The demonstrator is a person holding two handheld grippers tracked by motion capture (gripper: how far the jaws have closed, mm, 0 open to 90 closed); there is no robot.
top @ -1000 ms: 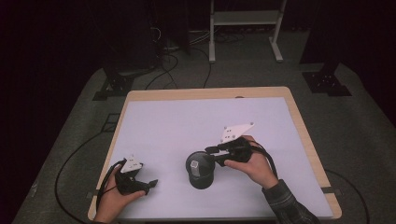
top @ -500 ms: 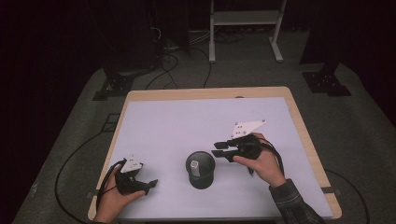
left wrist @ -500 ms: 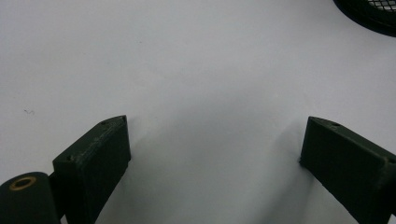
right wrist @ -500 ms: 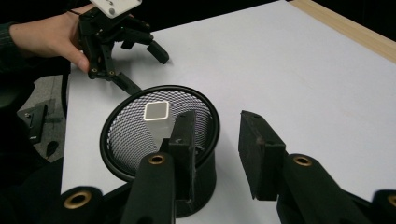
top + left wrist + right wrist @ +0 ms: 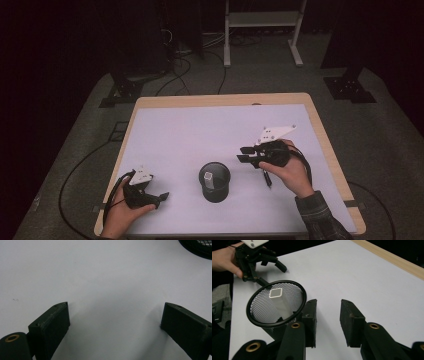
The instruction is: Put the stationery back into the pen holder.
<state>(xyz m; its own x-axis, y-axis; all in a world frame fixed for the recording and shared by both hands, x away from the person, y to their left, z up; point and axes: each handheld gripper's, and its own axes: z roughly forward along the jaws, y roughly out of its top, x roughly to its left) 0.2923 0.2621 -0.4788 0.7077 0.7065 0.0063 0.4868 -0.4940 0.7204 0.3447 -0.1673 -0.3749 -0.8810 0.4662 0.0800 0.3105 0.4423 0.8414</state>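
**Both hand-held grippers empty beside the mesh cup**

The right hand-held gripper [image 5: 243, 154] lies level in the person's right hand [image 5: 290, 170], jaws pointing left toward the middle of the worktop [image 5: 200, 130]. Its jaws stand partly apart with nothing between them. The black mesh cup [image 5: 215, 181] stands upright near the front centre, just left of those jaws and clear of them; a white square tube [image 5: 279, 302] leans inside it. The left hand-held gripper [image 5: 161, 197] rests at the near left corner in the left hand [image 5: 122, 212], jaws wide apart over bare worktop, gripping nothing. No readable writing appears anywhere.
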